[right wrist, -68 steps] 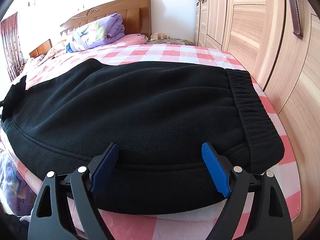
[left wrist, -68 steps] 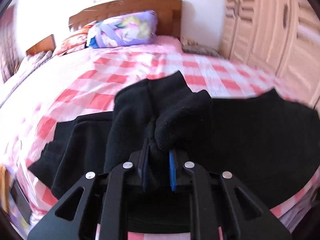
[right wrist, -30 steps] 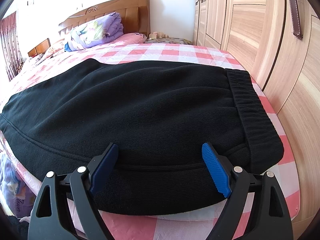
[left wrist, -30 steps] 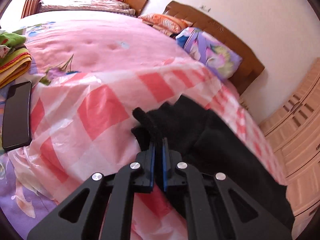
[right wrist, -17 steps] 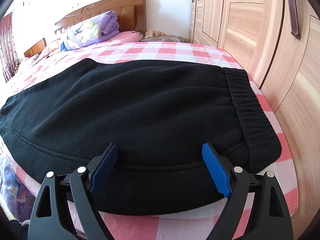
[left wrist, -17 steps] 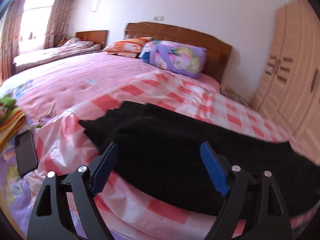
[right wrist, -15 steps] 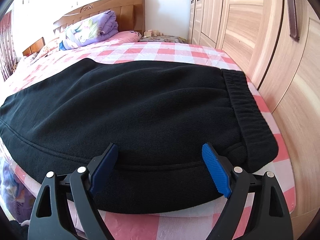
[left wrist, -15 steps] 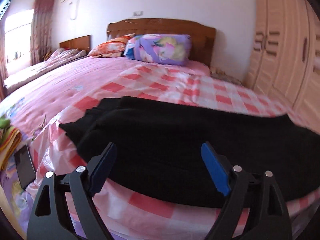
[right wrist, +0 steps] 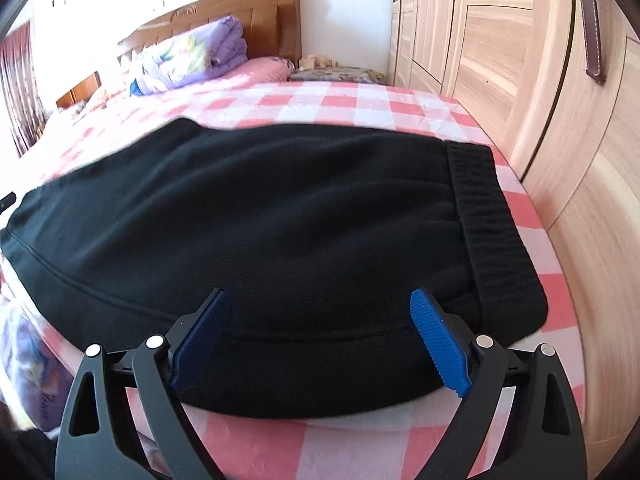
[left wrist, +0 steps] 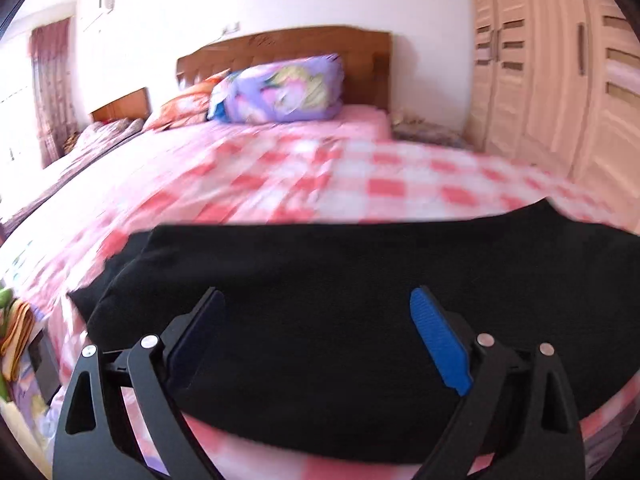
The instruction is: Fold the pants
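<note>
Black pants (right wrist: 280, 216) lie flat across the near edge of a bed with a pink and white checked sheet (right wrist: 360, 104). The ribbed waistband (right wrist: 484, 216) is at the right, near the wardrobe. My right gripper (right wrist: 316, 320) is open and empty, just above the near hem by the waistband. In the left wrist view the pants (left wrist: 340, 280) spread across the frame with the leg ends (left wrist: 100, 288) at the left. My left gripper (left wrist: 316, 320) is open and empty above the pants' near edge.
A wooden wardrobe (right wrist: 520, 60) stands close along the right of the bed. A purple folded quilt (left wrist: 280, 88) and an orange pillow (left wrist: 188, 100) lie by the wooden headboard (left wrist: 304, 44). Folded cloth (left wrist: 16, 328) and a dark phone (left wrist: 40, 364) lie at the far left.
My left gripper held the leg ends shut, laid them out to the left, opened and swung to the right along the pants. My right gripper stayed open and shifted slightly.
</note>
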A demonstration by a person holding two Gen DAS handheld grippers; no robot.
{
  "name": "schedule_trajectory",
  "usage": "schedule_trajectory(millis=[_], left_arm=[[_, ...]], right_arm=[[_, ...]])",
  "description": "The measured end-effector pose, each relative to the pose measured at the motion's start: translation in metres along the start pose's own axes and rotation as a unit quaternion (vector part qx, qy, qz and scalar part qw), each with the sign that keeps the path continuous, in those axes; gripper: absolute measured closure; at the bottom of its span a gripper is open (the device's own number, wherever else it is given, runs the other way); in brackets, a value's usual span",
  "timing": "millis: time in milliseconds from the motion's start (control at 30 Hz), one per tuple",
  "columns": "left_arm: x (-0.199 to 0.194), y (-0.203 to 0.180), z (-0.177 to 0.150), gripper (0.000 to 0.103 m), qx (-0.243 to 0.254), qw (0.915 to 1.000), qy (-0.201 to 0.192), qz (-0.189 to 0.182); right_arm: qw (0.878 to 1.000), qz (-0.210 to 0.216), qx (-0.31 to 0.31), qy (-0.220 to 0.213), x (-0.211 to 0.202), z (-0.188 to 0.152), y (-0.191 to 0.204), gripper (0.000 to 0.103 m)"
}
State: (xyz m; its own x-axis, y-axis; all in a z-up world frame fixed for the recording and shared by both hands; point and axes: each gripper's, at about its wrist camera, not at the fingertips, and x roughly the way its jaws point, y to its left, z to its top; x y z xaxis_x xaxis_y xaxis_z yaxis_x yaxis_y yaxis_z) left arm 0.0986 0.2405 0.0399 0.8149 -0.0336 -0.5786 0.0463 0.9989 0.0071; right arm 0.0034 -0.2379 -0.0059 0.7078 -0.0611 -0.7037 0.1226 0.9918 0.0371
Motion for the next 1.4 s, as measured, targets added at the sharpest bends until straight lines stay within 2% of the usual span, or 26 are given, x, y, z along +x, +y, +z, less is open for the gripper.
schedule_trajectory(millis=[67,133,200,300,367,467,500,567,667,700,733,800,933,1133,1233,1300,1400], left_arm=[[0.002,-0.065,0.031,0.005,0.053,0.9958,-0.001,-0.075],[0.019,-0.138,0.05,0.002,0.128,0.9831,0.018,-0.13],[0.051,-0.204,0.06,0.002,0.174,0.97,0.05,-0.162],[0.107,-0.268,0.066,0.003,0.176,0.9555,0.117,-0.205],[0.137,-0.29,0.065,0.004,0.168,0.9549,0.136,-0.204],[0.162,-0.303,0.058,0.005,0.162,0.956,0.154,-0.19],[0.171,-0.307,0.052,0.001,0.167,0.9554,0.164,-0.18],[0.173,-0.311,0.046,0.001,0.182,0.9581,0.144,-0.167],[0.175,-0.313,0.05,0.001,0.175,0.9621,0.146,-0.15],[0.182,-0.314,0.051,0.001,0.177,0.9665,0.145,-0.116],[0.188,-0.314,0.055,0.001,0.167,0.9685,0.149,-0.108],[0.196,-0.311,0.061,0.001,0.149,0.9703,0.156,-0.108],[0.197,-0.31,0.06,0.001,0.148,0.9705,0.155,-0.111],[0.197,-0.309,0.06,0.001,0.148,0.9707,0.154,-0.11],[0.195,-0.309,0.06,0.001,0.149,0.9711,0.152,-0.108],[0.195,-0.309,0.06,0.001,0.148,0.9712,0.152,-0.109],[0.195,-0.309,0.06,0.001,0.149,0.9711,0.152,-0.109]], right_arm=[[1.0,0.008,0.01,0.0,0.003,0.007,-0.001,0.015],[1.0,0.007,-0.002,0.004,0.007,0.017,0.005,0.015],[0.999,-0.002,-0.032,0.001,0.009,0.025,0.016,0.015],[0.998,-0.009,-0.066,0.0,0.014,0.031,0.025,0.015],[0.998,-0.006,-0.07,0.007,0.018,0.033,0.022,0.015],[0.997,-0.007,-0.065,0.049,0.038,0.025,0.012,0.014],[0.997,0.002,-0.06,0.049,0.041,0.021,0.008,0.014],[0.998,0.013,-0.05,0.038,0.04,0.017,0.004,0.013],[0.998,0.008,-0.052,0.037,0.041,0.016,0.006,0.013],[0.998,0.007,-0.054,0.039,0.04,0.016,0.007,0.013],[0.998,0.008,-0.054,0.039,0.039,0.014,0.006,0.013],[0.998,0.019,-0.054,0.041,0.035,0.01,0.001,0.013],[0.997,0.044,-0.056,0.024,0.029,0.003,-0.008,0.013],[0.997,0.046,-0.056,0.022,0.026,0.003,-0.01,0.013],[0.997,0.027,-0.049,0.05,0.025,0.018,-0.001,0.012],[0.997,0.014,-0.067,0.032,0.018,0.033,0.011,0.012],[0.994,0.026,-0.107,0.025,0.028,0.051,0.039,0.011]])
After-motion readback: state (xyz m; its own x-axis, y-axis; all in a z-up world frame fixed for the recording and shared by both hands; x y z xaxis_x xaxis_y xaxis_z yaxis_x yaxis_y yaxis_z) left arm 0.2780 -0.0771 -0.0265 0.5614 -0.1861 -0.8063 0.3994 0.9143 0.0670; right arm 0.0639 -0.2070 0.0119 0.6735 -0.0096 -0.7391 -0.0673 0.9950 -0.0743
